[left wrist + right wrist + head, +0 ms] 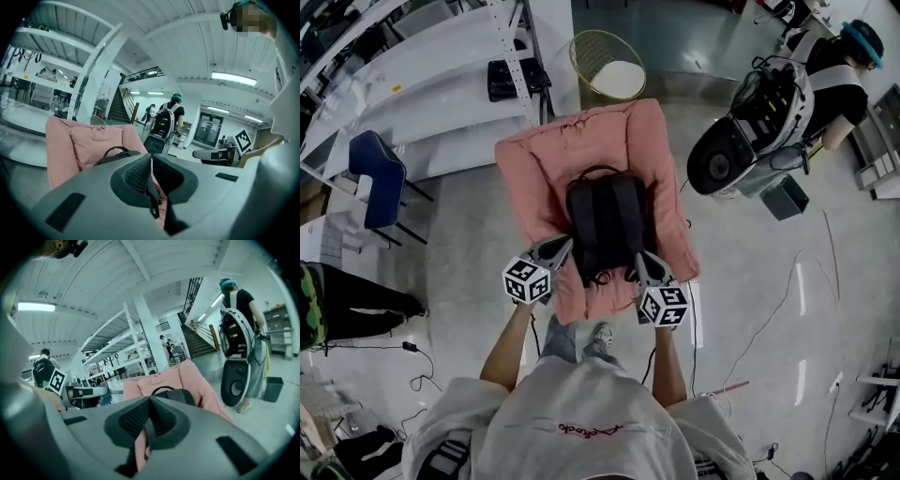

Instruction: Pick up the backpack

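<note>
Two grippers, one backpack (605, 220): black, flat on the middle of a pink cushion (534, 169), with a pink margin on all sides. Left gripper (566, 245) is at its lower left edge, pinching a strap (152, 199). Right gripper (638, 256) is at its lower right corner, jaws pressed together. Open floor (750, 309) lies right of the cushion.

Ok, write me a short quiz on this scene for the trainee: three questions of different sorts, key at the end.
1. True or false: the backpack lies on the pink cushion.
2. The jaws of the left gripper are: A, wide apart; B, shut on a black strap; C, shut on a bottle.
3. What colour is the chair beside the shelving?
Key: 1 true; 2 B; 3 blue.
</note>
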Demonstrator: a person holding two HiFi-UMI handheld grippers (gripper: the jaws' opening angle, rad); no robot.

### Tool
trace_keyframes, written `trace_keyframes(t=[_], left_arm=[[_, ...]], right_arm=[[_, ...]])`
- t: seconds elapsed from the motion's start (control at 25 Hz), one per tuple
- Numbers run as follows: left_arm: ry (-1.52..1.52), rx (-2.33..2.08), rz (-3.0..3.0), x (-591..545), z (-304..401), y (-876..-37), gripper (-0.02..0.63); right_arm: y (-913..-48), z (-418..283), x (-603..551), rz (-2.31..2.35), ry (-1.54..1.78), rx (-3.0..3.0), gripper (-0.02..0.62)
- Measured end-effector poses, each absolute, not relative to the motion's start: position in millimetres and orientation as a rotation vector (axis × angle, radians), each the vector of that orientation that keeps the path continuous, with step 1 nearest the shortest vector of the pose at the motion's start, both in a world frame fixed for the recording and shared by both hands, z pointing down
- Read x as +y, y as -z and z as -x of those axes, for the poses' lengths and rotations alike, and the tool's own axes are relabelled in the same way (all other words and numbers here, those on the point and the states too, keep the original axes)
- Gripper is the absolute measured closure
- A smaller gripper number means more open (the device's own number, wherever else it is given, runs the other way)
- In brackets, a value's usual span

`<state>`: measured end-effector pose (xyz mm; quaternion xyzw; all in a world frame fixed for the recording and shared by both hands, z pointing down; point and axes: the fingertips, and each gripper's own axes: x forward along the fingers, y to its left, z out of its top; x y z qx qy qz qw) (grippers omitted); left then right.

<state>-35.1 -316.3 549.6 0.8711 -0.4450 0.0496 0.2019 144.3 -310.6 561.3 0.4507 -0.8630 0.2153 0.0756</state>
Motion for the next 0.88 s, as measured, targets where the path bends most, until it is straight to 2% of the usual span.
trace_keyframes(t=[0.48,0.88], left_arm=[[-0.155,-1.164,-2.355,-378,63,-605,0.588],[-0.175,-1.166,-2.243,-399,76,-677,0.588]], right_arm=[[-594,-116,-383,-1.357,-0.626,-2.501,0.577],[-665,-114,-399,-1.313,-0.707,-2.411,0.577]])
